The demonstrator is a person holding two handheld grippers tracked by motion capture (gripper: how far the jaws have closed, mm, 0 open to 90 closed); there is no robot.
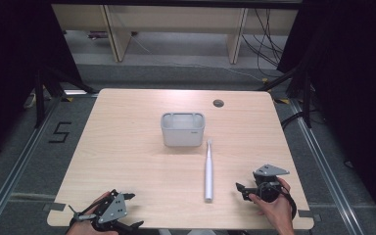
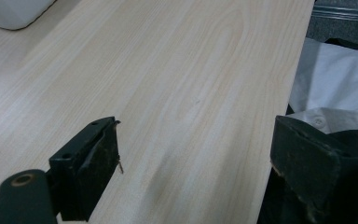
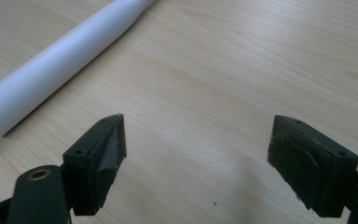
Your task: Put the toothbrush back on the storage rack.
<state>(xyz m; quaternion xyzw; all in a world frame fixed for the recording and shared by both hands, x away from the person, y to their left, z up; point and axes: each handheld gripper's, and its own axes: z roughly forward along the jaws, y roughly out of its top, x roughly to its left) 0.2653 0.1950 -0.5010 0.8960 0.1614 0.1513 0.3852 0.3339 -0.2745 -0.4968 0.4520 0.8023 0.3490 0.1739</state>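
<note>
The wooden table (image 1: 127,161) carries a grey rectangular holder (image 1: 182,129) at its centre, open at the top; its interior shows an inner divider, and no contents can be made out. A white electric toothbrush (image 1: 208,170) lies flat just in front of the holder, brush head toward it, apart from it. The left gripper (image 1: 122,196) rests at the near left edge, jaws spread wide, holding nothing. The right gripper (image 1: 240,188) sits near the toothbrush handle, jaws spread wide, holding nothing.
</note>
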